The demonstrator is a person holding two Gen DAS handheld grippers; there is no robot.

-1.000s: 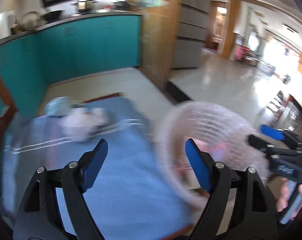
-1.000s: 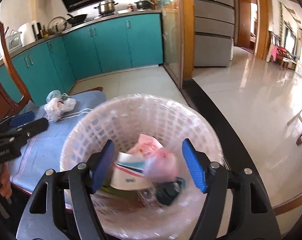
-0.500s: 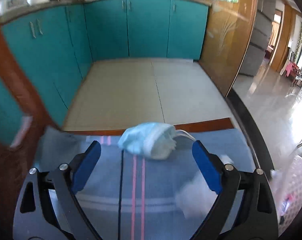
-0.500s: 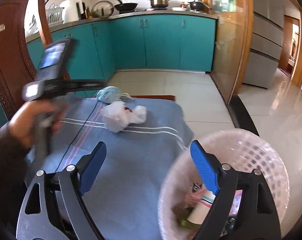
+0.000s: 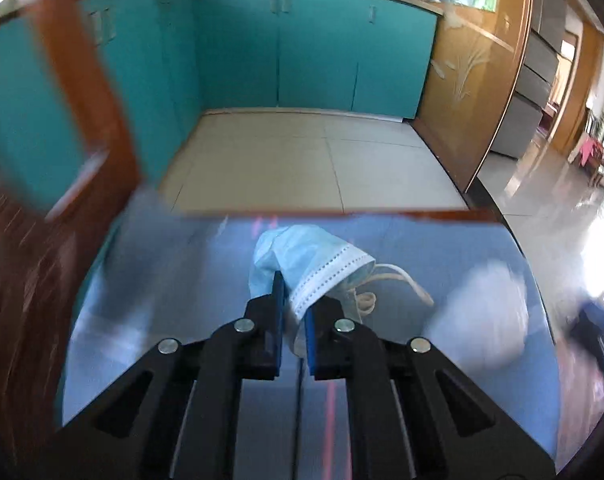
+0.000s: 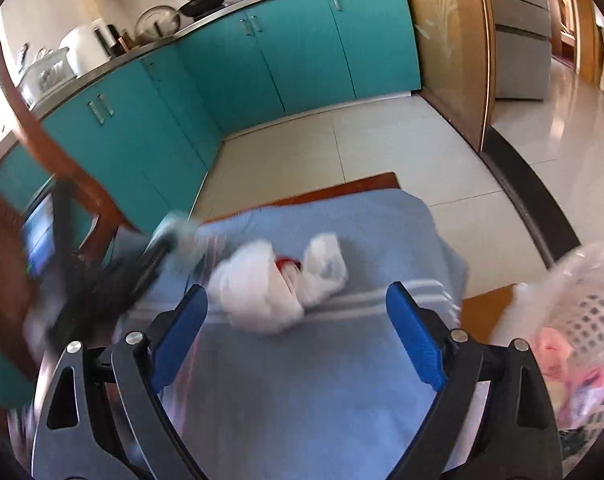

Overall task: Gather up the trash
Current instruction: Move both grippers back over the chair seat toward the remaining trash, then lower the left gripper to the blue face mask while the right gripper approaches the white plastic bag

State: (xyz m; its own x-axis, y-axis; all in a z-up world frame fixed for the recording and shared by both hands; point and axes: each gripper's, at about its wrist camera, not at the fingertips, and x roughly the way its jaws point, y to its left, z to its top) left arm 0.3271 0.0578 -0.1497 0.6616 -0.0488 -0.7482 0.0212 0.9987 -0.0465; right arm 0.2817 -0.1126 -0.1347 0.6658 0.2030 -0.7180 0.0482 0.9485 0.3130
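My left gripper point(image 5: 294, 312) is shut on a crumpled light blue face mask point(image 5: 302, 260) near the far edge of the blue cloth point(image 5: 182, 272). The mask's ear loops point(image 5: 397, 276) trail to the right. In the right wrist view the left gripper point(image 6: 142, 264) is a dark blur at the left, with the mask point(image 6: 174, 224) at its tip. My right gripper point(image 6: 298, 320) is open and empty, just short of a crumpled white plastic bag point(image 6: 270, 284) with something red in it. The bag shows blurred in the left wrist view point(image 5: 481, 308).
A white mesh basket point(image 6: 581, 320) holding trash stands at the right, off the cloth's edge. A wooden chair point(image 6: 42, 152) stands at the left. Teal cabinets point(image 5: 313, 48) and tiled floor point(image 5: 302, 160) lie beyond the table's far edge point(image 5: 381, 214).
My left gripper has moved forward and shut on the face mask. My right gripper has swung left from the basket and closer to the white bag.
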